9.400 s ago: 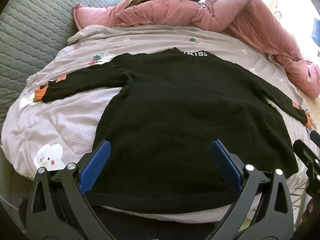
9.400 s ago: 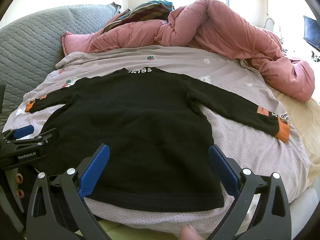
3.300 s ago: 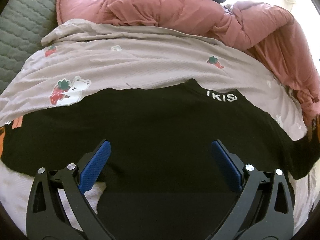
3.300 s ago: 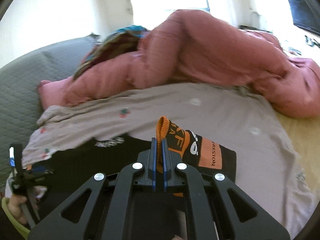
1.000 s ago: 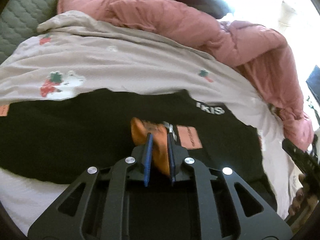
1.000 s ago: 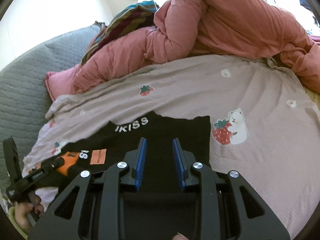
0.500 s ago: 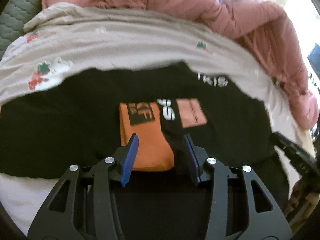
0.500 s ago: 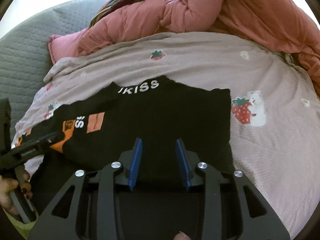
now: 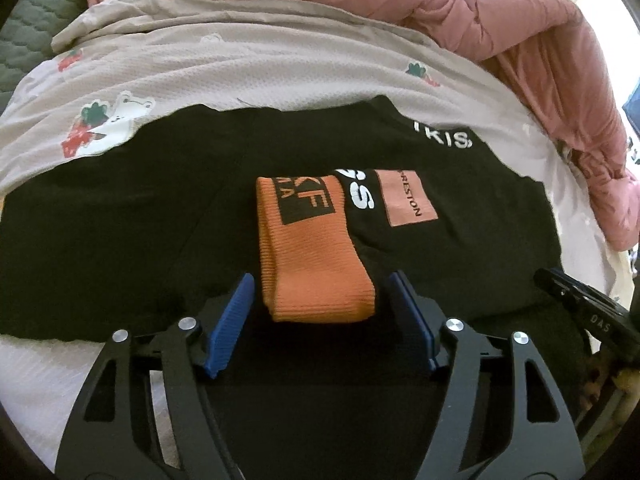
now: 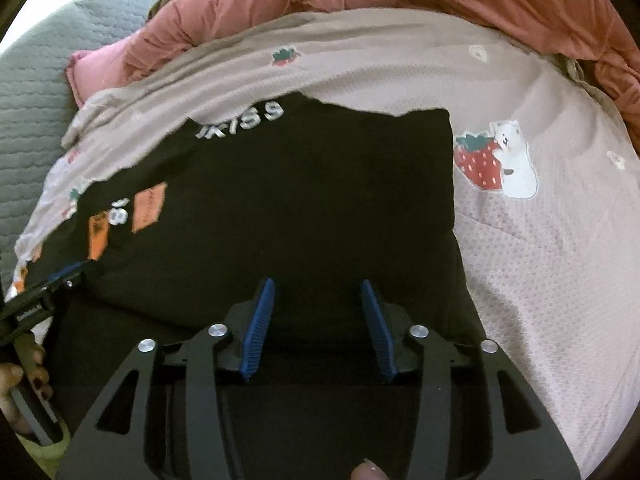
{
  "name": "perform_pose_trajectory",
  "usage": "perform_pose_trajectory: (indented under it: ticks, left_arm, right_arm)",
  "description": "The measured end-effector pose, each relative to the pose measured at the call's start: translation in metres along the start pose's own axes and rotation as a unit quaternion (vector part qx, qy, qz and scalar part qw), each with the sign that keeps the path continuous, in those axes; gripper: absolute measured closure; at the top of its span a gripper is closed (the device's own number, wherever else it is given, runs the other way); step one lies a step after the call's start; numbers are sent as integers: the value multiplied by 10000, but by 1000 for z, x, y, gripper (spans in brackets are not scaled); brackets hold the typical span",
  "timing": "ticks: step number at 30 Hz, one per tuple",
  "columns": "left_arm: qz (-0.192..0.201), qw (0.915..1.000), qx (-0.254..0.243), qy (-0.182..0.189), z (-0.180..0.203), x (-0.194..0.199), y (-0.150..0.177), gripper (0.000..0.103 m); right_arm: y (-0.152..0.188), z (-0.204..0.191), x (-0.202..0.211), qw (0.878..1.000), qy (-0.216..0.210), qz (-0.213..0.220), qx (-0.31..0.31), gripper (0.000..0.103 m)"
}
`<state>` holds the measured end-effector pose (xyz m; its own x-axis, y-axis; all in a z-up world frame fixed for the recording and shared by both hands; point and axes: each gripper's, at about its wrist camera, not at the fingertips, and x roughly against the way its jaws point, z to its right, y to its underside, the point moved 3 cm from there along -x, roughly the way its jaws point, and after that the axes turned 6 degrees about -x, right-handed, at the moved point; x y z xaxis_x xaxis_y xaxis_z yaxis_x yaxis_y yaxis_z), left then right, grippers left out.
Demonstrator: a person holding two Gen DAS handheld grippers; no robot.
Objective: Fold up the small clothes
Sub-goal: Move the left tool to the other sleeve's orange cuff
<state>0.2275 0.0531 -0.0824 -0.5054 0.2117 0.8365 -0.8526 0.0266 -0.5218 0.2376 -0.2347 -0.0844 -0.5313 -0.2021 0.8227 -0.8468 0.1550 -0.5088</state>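
1. Bedsheet (image 9: 248, 64), pale with strawberry-and-bear prints, carries the work. Pink duvet (image 9: 500, 28) is bunched past the sweater's collar side, well apart from it.
2. Black sweater (image 9: 140, 216) lies flat on the sheet with the white-lettered collar (image 9: 444, 140) at the far edge. In the right wrist view its right side is now a straight folded edge (image 10: 450, 184): that sleeve has been brought across the body. A few seconds ago it was pinched up off the bed.
3. Folded sleeve, orange cuff (image 9: 312, 256) and pink patch (image 9: 408, 198), lies on the sweater's chest, just this side of the collar. A second ago the cuff was clamped; now it lies flat and released.
4. Left gripper (image 9: 320, 312): jaws have opened wide and straddle the cuff end, blue pads (image 9: 228, 320) clear of the fabric on both sides. Holds nothing.
5. Right gripper (image 10: 318, 324): jaws moderately apart over the sweater's lower body, nothing between them. Whether the tips touch the cloth, I cannot tell.
6. Read: first sleeve fold is done. The other sleeve still runs out sideways from the body, away from the collar, so it is likely next, then the body fold.
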Motion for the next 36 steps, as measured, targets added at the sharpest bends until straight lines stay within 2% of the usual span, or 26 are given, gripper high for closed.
perform_pose_trajectory:
  ticks: [2, 4, 5, 7, 11, 13, 22, 36]
  left_arm:
    - [37, 10000, -5, -79, -4, 7, 1, 37]
    - [123, 9998, -4, -129, -7, 15, 2, 35]
    - [193, 9997, 13, -166, -10, 20, 2, 33]
    - [287, 9992, 24, -278, -16, 29, 3, 27]
    - [478, 9971, 108, -583, -29, 46, 6, 19]
    - [579, 9956, 143, -724, -34, 53, 7, 11]
    - [849, 9887, 315, -1194, -59, 77, 11, 10]
    - [1052, 9767, 866, -1657, -108, 100, 17, 10]
  right_arm:
    - [1, -6, 6, 9999, -60, 61, 62, 56]
    - [0, -13, 13, 9997, -145, 151, 145, 47]
    - [0, -16, 15, 9995, -168, 188, 181, 46]
    - [0, -24, 22, 9990, -246, 272, 270, 44]
    - [1, -41, 35, 9976, -336, 405, 457, 34]
    - [1, -49, 37, 9969, -380, 446, 519, 28]
    - [8, -94, 49, 9917, -603, 653, 927, 15]
    - [14, -166, 51, 9814, -929, 685, 1531, 13]
